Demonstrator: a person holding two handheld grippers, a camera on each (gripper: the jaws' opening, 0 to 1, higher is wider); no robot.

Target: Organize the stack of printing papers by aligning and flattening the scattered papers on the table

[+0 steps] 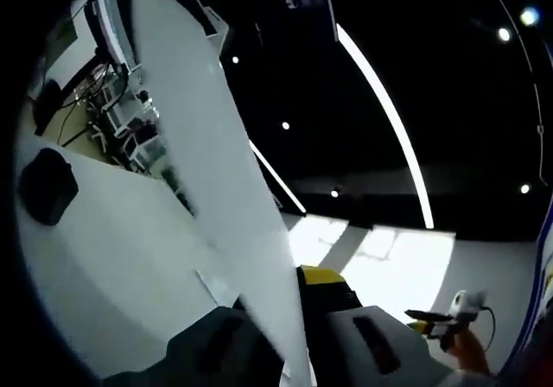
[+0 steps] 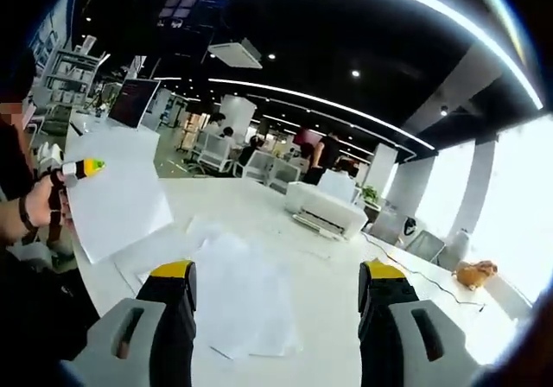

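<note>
A white paper sheet (image 1: 207, 162) stands edge-on between the jaws of my left gripper (image 1: 276, 299), which is shut on its lower end. In the right gripper view that same gripper (image 2: 84, 168) comes in from the left in a person's hand (image 2: 34, 207), lifting the paper (image 2: 117, 199) above the table edge. Several loose sheets (image 2: 238, 296) lie scattered and overlapping on the white table (image 2: 328, 257). My right gripper (image 2: 278, 285) hovers over them, open, nothing between its fingers. It also shows small at the lower right of the left gripper view (image 1: 436, 322).
A white printer (image 2: 327, 211) sits at the table's far side, a cable (image 2: 415, 270) running toward an orange object (image 2: 475, 273). A dark monitor (image 2: 134, 102) stands at the far left. People stand by desks behind. A black object (image 1: 47, 184) lies on the table (image 1: 112, 257).
</note>
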